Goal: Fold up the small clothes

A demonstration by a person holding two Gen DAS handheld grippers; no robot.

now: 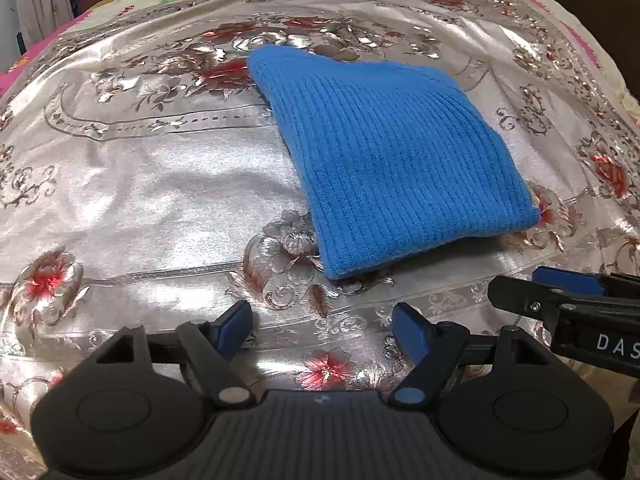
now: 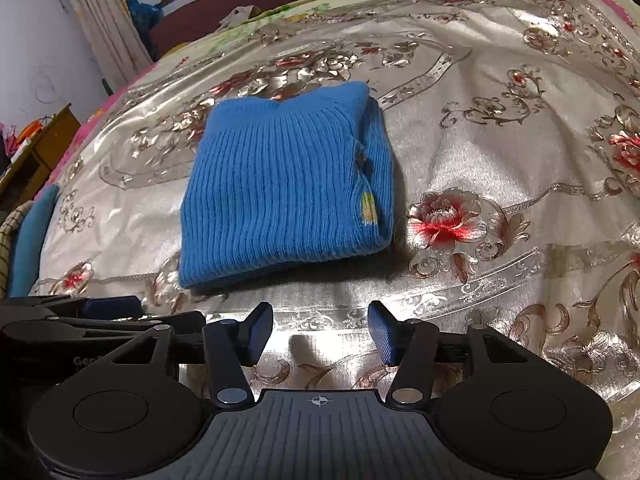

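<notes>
A blue ribbed knit garment point(image 1: 392, 160) lies folded flat on a shiny floral bedspread point(image 1: 160, 184). In the right wrist view the same garment point(image 2: 280, 192) shows a doubled right edge with a small yellow patch. My left gripper point(image 1: 324, 330) hovers just short of the garment's near edge, open, with nothing between its blue pads. My right gripper point(image 2: 320, 330) is likewise open and empty, a little short of the near edge. Each gripper shows in the other's view: the right gripper point(image 1: 568, 300) at the right, the left gripper point(image 2: 100, 312) at the left.
The bedspread point(image 2: 500, 152) covers the whole bed, with bare cloth on both sides of the garment. Beyond the bed's left edge stand a wooden piece of furniture point(image 2: 44, 140), a curtain point(image 2: 100, 20) and a teal cushion point(image 2: 32, 232).
</notes>
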